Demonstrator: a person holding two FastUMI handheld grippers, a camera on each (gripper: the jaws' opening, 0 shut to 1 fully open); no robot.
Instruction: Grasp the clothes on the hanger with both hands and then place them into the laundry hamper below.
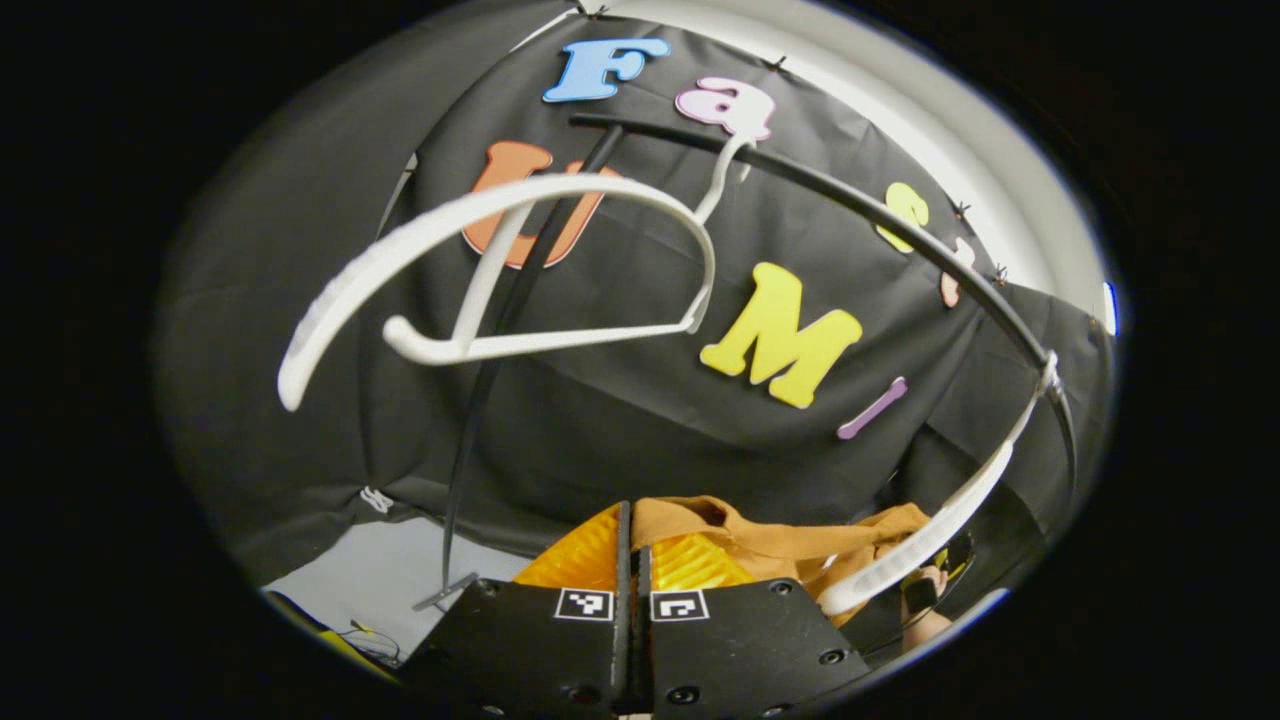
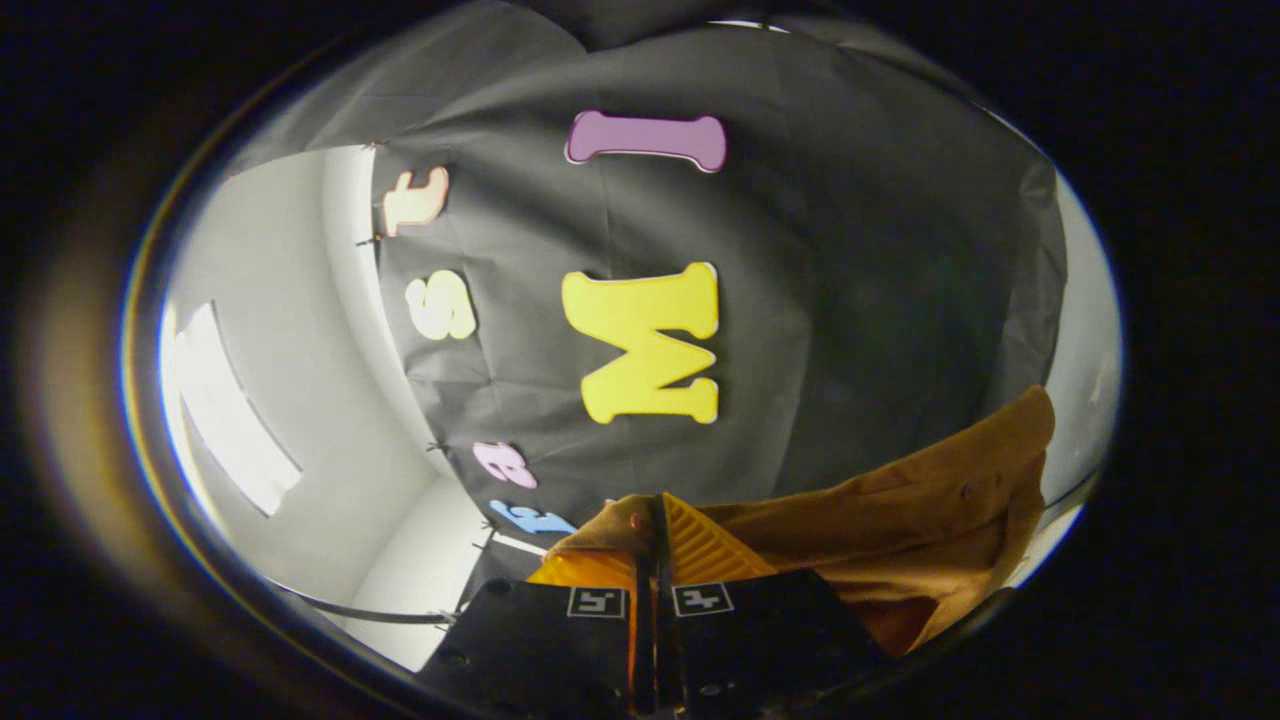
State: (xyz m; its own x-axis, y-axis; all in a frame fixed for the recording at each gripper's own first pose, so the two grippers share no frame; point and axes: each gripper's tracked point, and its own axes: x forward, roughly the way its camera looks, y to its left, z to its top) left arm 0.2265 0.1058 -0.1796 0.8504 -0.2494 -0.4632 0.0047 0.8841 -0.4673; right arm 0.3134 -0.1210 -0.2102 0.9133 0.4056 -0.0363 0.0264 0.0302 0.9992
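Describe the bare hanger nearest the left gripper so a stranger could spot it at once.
Find the black rail curving across the dark cloth wall. The near white hanger hangs from it by its hook, tilted, with nothing on it. The other white hanger sits farther along the rail, beside the brown garment.

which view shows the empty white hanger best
The left gripper view: the white hanger hangs bare from the black rail, its hook and both arms visible, with a second hanger at the right. The right gripper view gives the brown garment pinched in the fingers, not the hanger.
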